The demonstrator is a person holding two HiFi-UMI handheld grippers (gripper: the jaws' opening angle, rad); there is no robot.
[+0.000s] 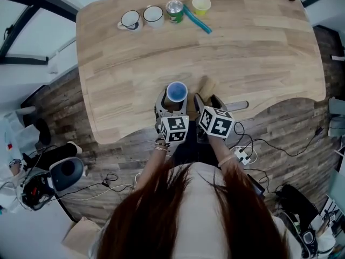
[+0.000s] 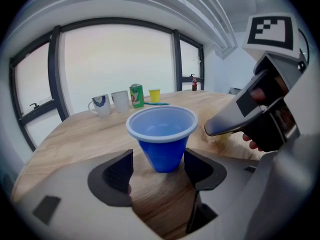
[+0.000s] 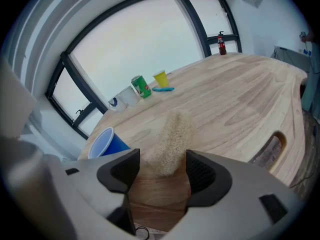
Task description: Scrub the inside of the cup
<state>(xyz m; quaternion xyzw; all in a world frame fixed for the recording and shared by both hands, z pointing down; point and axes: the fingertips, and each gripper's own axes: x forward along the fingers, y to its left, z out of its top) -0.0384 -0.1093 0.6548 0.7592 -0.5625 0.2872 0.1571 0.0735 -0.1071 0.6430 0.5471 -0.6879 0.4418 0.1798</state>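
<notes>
From the head view, the left gripper (image 1: 172,104) and right gripper (image 1: 209,100) sat side by side at the near edge of the wooden table (image 1: 259,53). In the left gripper view, its jaws stood released, with the upright blue cup (image 2: 162,136) between them, pads clear of it. In the right gripper view, its jaws stood spread, the tan scrubber (image 3: 172,143) lying between them, the cup off to their left.

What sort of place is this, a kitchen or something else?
Probably a lab or office workroom, not a kitchen: a big wooden table beside tall windows, with cables and equipment strewn over the floor.
</notes>
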